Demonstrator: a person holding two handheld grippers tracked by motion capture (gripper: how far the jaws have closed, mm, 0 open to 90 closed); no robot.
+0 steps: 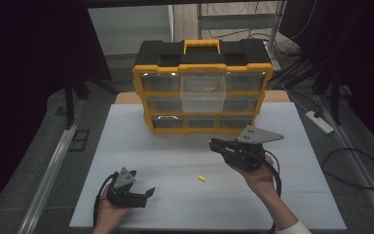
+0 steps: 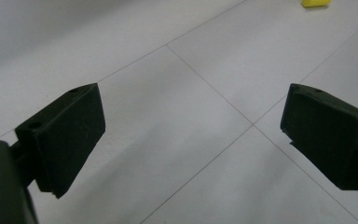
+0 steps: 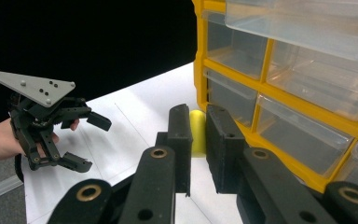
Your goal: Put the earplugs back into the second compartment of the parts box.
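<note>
The right gripper (image 3: 196, 140) is clamped on a small yellow piece (image 3: 197, 132), jaws pinched narrow around it, held up in front of the yellow parts organiser (image 1: 203, 87). One clear drawer (image 1: 203, 92) in the top row stands pulled out, and that looks like the target. To do this well, I'd say lift the piece above the drawer's front lip, carry it over the open tray, then let go low so it doesn't bounce out. Down on the white table (image 1: 141, 161), the left gripper (image 2: 193, 135) rests low with its jaws wide apart, nothing between them. A second yellow piece (image 1: 202, 178) lies loose on the table between the two hands, waiting.
</note>
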